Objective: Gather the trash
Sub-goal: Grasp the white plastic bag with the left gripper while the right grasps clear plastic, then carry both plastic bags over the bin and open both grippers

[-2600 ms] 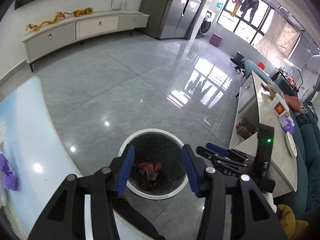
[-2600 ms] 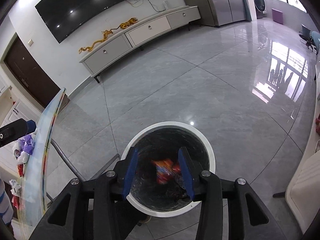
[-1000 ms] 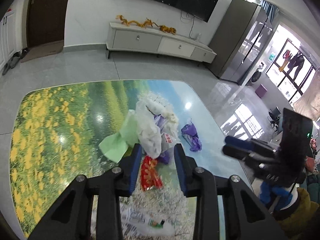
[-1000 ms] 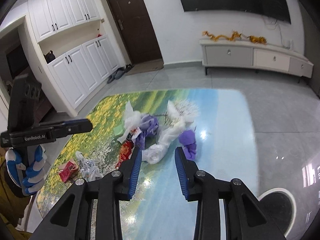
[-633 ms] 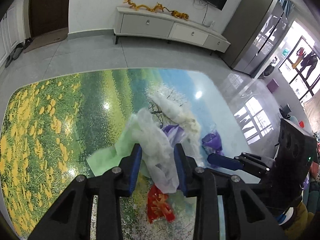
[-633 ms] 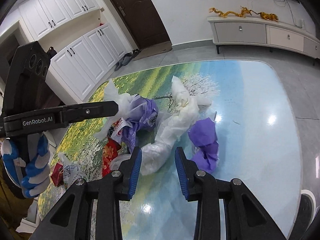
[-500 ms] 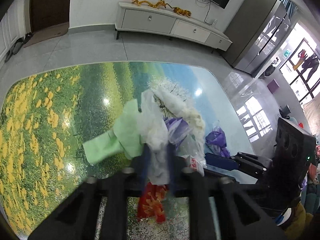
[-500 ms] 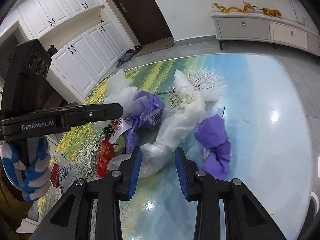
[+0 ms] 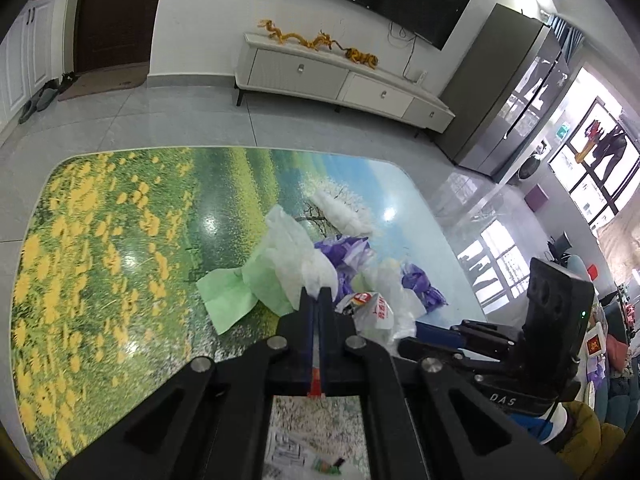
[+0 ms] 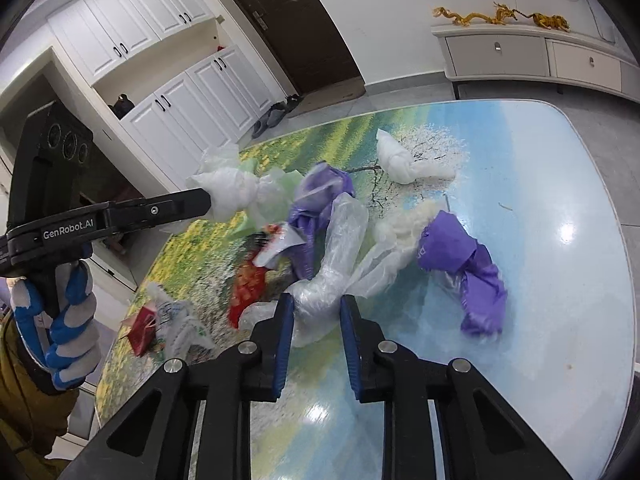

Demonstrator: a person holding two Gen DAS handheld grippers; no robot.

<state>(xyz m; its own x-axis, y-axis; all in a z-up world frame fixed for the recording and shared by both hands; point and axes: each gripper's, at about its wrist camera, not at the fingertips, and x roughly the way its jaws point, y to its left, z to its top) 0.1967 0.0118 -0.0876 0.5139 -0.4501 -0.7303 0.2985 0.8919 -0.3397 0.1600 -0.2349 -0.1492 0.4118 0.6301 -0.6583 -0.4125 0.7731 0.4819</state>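
The white plastic bag [image 9: 298,258] is pinched at its lower end by the left tongs [image 9: 316,300], whose two blue-padded fingers are pressed together on it; in the right wrist view the same bag [image 10: 230,192] hangs at the tip of these tongs [image 10: 200,202], lifted a little above the desk [image 10: 560,184], with a pale green sheet [image 10: 276,188] trailing just behind it. In the left wrist view this green sheet [image 9: 236,292] lies partly on the desk [image 9: 120,240] and touches the white bag. The right tongs [image 10: 316,304] are parted, and a clear crumpled plastic bag [image 10: 332,276] lies between their blue pads [image 10: 285,320]; I cannot tell if the pads already touch it. Around it the other trash lies in a loose heap on the desk: a purple bag [image 10: 320,196] just behind the clear one, a second purple bag [image 10: 468,264] to the right, a knotted white bag [image 10: 404,160] farther back, a red wrapper [image 10: 248,288] to the left, and near the left edge a small red carton [image 10: 140,326] beside a printed white wrapper [image 10: 180,324]. The desk has a picture of a yellow flower meadow and blue sky on its top. A hand in a blue and white glove [image 10: 60,320] holds the handle of the left tongs. Behind the desk stand a low white TV cabinet [image 9: 340,80] with golden dragon figures [image 9: 316,42], and white cupboards [image 10: 192,104] beside a dark door [image 10: 296,28].
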